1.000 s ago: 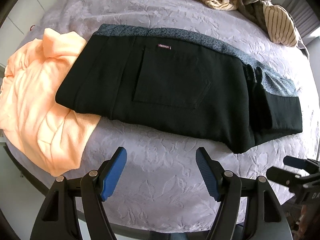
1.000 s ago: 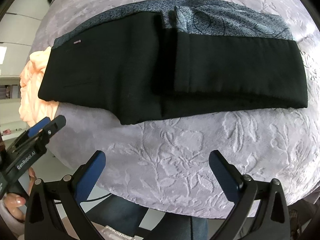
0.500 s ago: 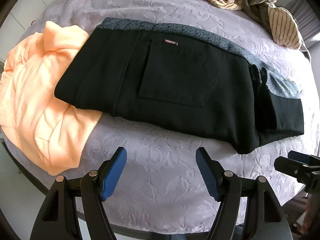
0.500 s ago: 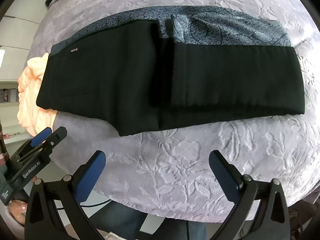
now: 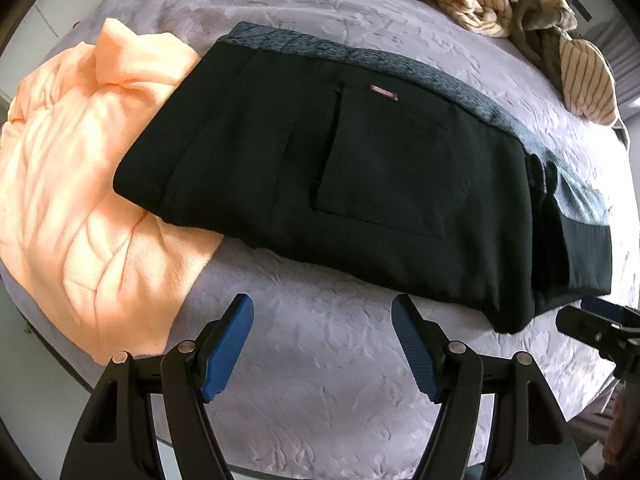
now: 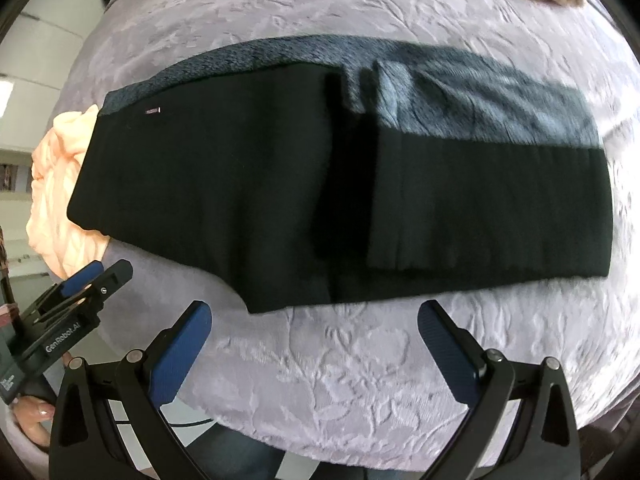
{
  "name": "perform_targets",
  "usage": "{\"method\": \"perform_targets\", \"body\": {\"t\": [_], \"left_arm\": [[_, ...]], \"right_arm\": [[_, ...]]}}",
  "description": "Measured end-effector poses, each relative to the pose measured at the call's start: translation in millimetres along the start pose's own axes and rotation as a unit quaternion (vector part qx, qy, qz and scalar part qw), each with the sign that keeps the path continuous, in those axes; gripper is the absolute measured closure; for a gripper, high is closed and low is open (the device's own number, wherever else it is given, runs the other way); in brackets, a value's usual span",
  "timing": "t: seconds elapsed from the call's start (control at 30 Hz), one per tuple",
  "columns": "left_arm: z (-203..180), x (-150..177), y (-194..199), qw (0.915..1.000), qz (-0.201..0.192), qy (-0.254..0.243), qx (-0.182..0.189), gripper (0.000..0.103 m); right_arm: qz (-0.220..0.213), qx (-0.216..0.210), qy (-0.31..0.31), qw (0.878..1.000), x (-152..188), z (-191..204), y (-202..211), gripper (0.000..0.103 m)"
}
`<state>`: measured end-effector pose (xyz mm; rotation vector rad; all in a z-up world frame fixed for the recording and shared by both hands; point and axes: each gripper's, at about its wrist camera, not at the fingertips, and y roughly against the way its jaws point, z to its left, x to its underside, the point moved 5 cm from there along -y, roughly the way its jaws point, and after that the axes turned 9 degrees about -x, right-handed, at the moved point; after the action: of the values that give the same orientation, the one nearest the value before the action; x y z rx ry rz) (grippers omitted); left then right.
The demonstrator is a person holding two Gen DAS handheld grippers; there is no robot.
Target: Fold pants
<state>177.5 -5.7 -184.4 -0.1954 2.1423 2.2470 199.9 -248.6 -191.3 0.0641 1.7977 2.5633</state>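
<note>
Black pants (image 5: 360,184) with a grey patterned lining lie folded lengthwise across the lilac bedspread (image 5: 320,380); the leg end is doubled back over the right part (image 6: 480,208). A back pocket and small label face up. My left gripper (image 5: 322,344) is open and empty, above the bedspread just short of the pants' near edge. My right gripper (image 6: 314,344) is open and empty, near the pants' near edge at the crotch corner. Each gripper shows at the edge of the other's view: the right one (image 5: 600,328) and the left one (image 6: 80,292).
A peach garment (image 5: 80,184) lies at the left, partly under the pants' waist end. A striped cream garment (image 5: 520,8) is heaped at the far right of the bed. The bed's near edge runs just under both grippers.
Both grippers have moved closer to the pants and stayed open. The pants have not moved.
</note>
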Motion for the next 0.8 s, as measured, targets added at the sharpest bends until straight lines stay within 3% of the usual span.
{"method": "perform_targets", "body": {"t": [0.13, 0.17, 0.2, 0.23, 0.47, 0.8], "left_arm": [[8, -3, -6, 1.0000, 0.004, 0.008, -0.005, 0.030], [10, -4, -8, 0.9999, 0.006, 0.010, -0.008, 0.028], [11, -5, -9, 0.9998, 0.007, 0.012, -0.011, 0.015], [14, -6, -9, 0.9998, 0.004, 0.017, -0.012, 0.012], [27, -6, -14, 0.9995, 0.005, 0.028, -0.016, 0.012], [40, -6, -42, 0.9988, 0.033, 0.035, -0.007, 0.012]], "right_arm": [[-0.010, 0.009, 0.010, 1.000, -19, 4, -4, 0.000], [-0.014, 0.011, 0.010, 1.000, -25, 5, -5, 0.000], [-0.018, 0.014, 0.011, 1.000, -30, 6, -6, 0.000], [-0.022, 0.017, 0.011, 1.000, -34, 6, -7, 0.000], [-0.030, 0.059, 0.024, 0.997, -62, 6, -35, 0.000], [-0.028, 0.098, 0.038, 0.994, -63, 8, -66, 0.000]]}}
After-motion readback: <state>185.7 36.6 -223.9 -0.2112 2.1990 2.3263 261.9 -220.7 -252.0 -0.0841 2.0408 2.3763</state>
